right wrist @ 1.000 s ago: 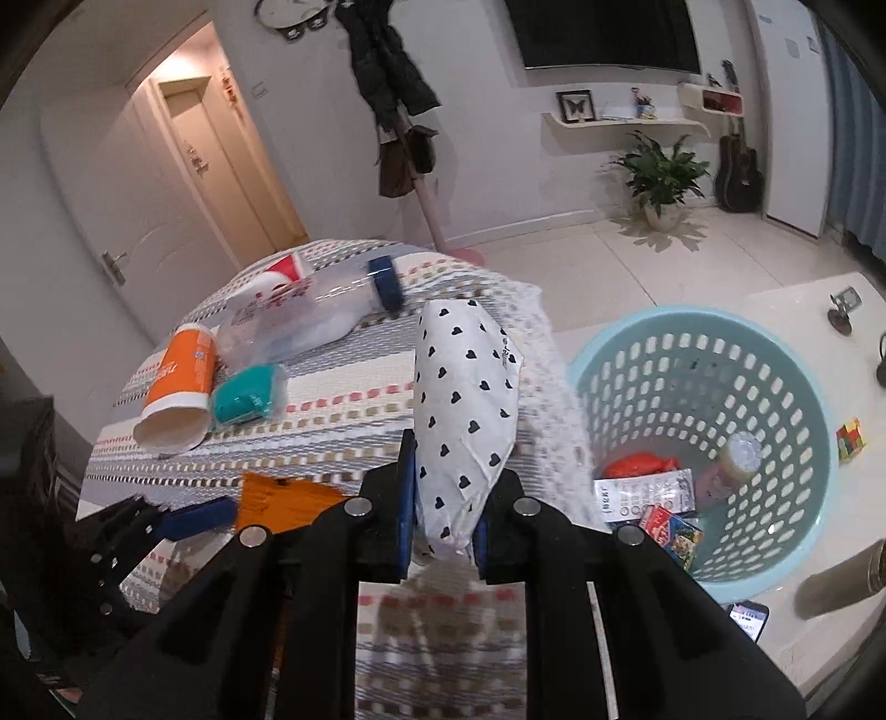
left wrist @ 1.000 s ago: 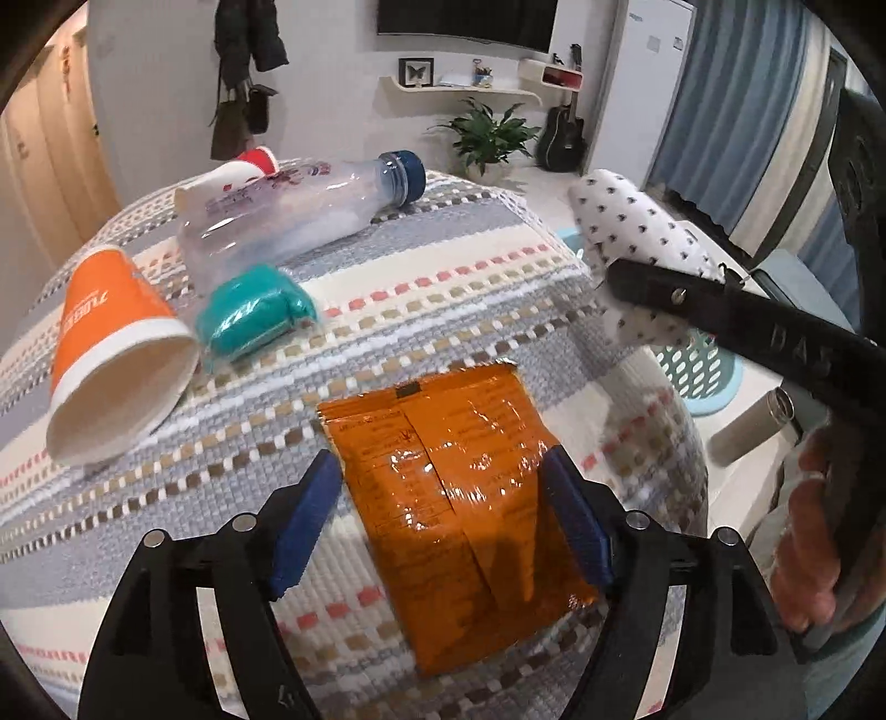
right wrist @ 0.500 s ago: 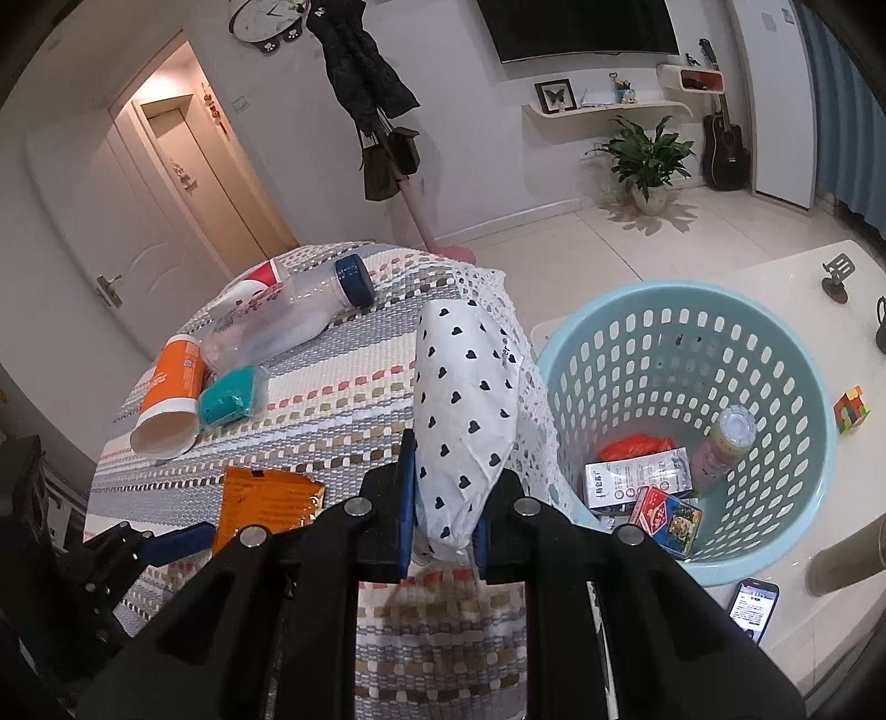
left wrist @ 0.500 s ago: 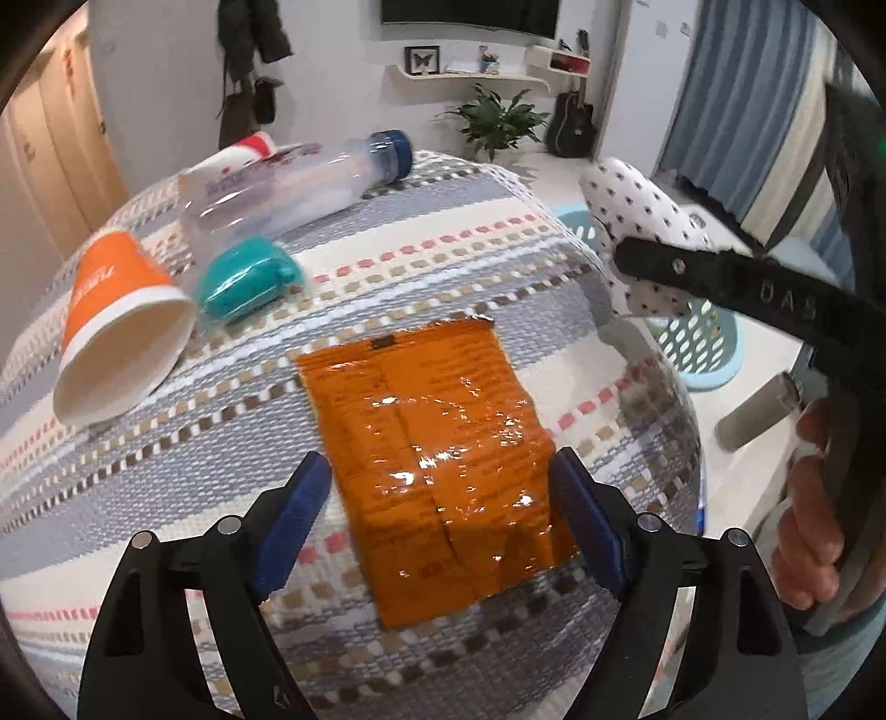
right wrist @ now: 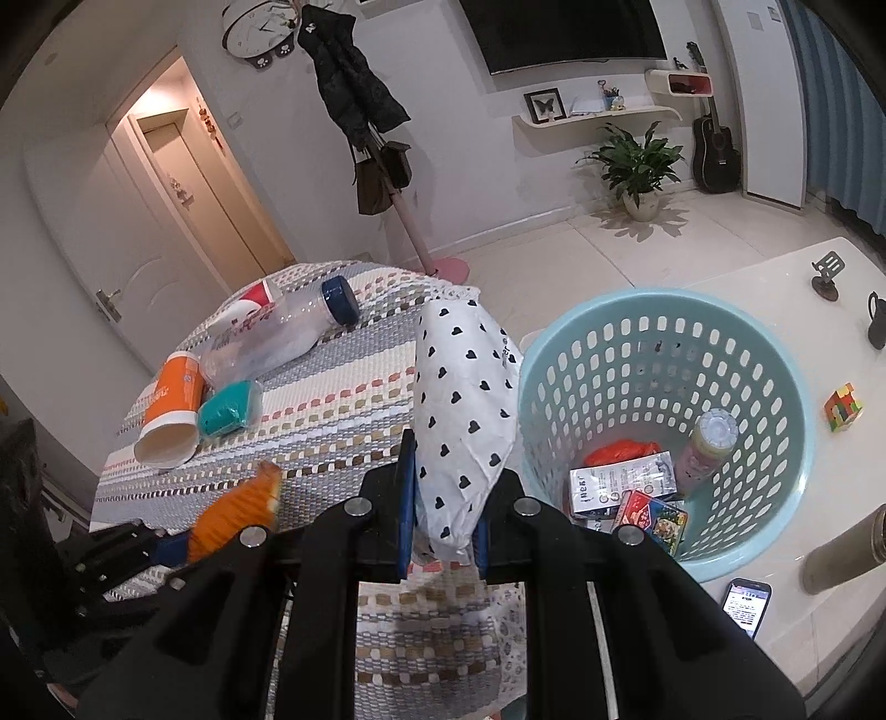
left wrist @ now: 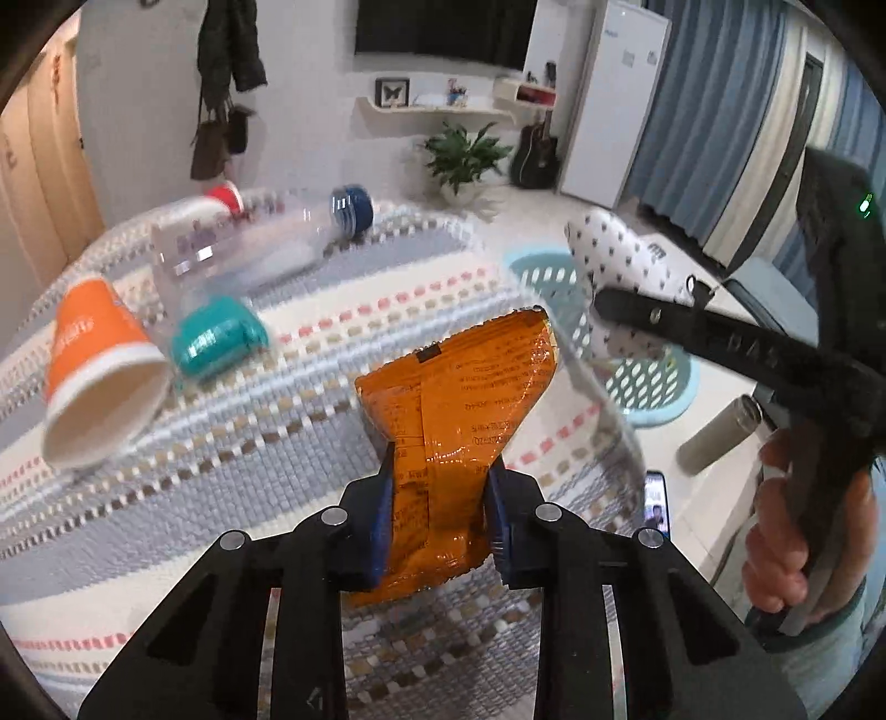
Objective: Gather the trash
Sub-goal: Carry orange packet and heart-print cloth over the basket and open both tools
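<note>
While the left gripper (left wrist: 440, 501) pinched the orange packet (left wrist: 454, 399), the right gripper (right wrist: 443, 520) clamped the heart-print bag (right wrist: 462, 399); both probably needed carrying squarely above the basket (right wrist: 797, 421) before release.

- White walls carry a dark television (right wrist: 570, 33), a curved shelf (right wrist: 601, 116) and a round clock (right wrist: 257, 30).
- A coat rack (right wrist: 360, 105) stands beside a lit doorway (right wrist: 205, 194).
- Pale floor tiles (right wrist: 554, 249), a potted plant (right wrist: 637, 160), a guitar (right wrist: 717, 149) and blue curtains (left wrist: 714, 116) fill the far side.
</note>
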Motion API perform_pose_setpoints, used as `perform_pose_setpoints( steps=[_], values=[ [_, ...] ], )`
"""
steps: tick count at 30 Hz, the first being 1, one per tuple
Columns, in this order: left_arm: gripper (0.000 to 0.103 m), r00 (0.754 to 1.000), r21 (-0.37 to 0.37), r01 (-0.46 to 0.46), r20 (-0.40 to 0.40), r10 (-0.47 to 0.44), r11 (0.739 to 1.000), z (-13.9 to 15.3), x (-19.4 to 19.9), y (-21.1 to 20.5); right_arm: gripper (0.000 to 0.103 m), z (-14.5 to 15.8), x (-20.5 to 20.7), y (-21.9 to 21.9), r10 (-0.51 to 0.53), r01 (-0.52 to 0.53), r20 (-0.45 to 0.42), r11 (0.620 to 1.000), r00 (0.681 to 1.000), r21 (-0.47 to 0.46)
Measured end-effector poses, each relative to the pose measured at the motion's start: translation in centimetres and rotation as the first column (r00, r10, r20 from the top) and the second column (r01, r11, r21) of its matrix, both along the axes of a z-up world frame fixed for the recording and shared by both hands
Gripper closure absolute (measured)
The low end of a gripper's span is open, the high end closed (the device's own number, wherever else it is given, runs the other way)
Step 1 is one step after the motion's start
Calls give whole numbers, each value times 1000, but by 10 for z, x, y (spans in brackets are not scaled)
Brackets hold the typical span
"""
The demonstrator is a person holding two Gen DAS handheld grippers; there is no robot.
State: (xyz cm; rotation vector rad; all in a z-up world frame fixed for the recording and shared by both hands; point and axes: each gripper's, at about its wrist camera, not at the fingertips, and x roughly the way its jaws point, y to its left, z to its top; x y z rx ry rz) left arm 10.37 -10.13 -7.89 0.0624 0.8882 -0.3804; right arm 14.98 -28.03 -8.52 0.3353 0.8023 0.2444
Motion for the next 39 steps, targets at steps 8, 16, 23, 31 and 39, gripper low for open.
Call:
perform_pose_setpoints(
  steps=[8,16,23,31,39],
  values=[
    [77,994,-17,39,104,-37,999,39,9,-20,89,19,-3,-17,-32,32,41,999,999,4],
    [76,977,-35,141,167,-133,989,65,39,-65,89,22,1,-71,-144,143,32,989,989,17],
    [75,962,-21,238,146,-232,971,58,70,-119,89,-1,6,-129,-257,258,-33,966,966,17],
    [74,956,18,288,55,-289,957,17,100,-167,87,-52,16,-175,-355,359,-164,933,920,-6],
    [60,956,-36,277,-88,-279,960,-26,120,-177,85,-81,18,-177,-348,356,-225,934,910,-7]
  ],
)
